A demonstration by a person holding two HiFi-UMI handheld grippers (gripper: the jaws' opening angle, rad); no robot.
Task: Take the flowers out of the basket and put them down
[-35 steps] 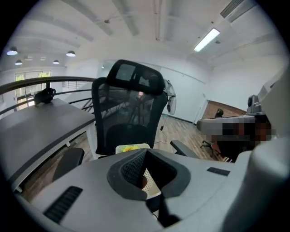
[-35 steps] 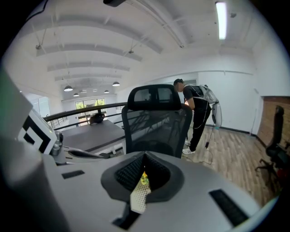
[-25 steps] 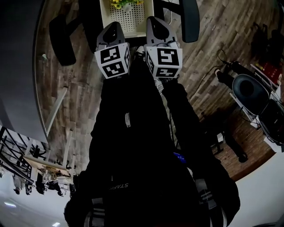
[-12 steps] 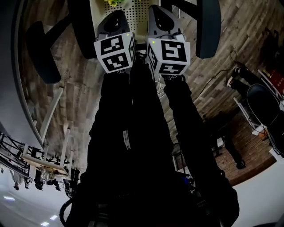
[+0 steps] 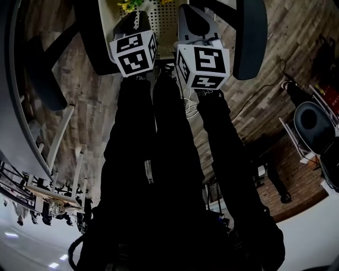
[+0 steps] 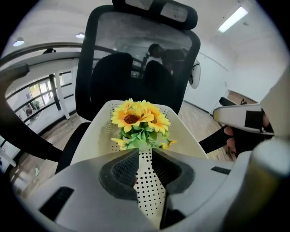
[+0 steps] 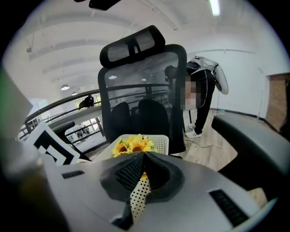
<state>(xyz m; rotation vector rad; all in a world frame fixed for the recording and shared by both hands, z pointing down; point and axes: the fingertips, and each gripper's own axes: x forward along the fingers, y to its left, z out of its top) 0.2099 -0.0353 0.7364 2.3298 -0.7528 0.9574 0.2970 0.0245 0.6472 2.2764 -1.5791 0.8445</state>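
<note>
A black mesh-back office chair [image 6: 136, 50] stands on wood-plank floor [image 5: 288, 53], a person [image 7: 207, 88] standing behind it.

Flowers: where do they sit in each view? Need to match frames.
Head view: flowers at top edge, left of centre.
Left gripper view: flowers dead centre.
Right gripper view: flowers just below centre, slightly left.
Shared landmark: white perforated basket under them.

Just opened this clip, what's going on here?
A person holds a gripper in each hand above a white perforated basket that sits on a black office chair. A bunch of sunflowers stands at the basket's far end, untouched. The left gripper has just been opening its jaws to a narrow gap, with nothing between them. The right gripper is shut and empty. Both point toward the flowers, short of them.
</note>
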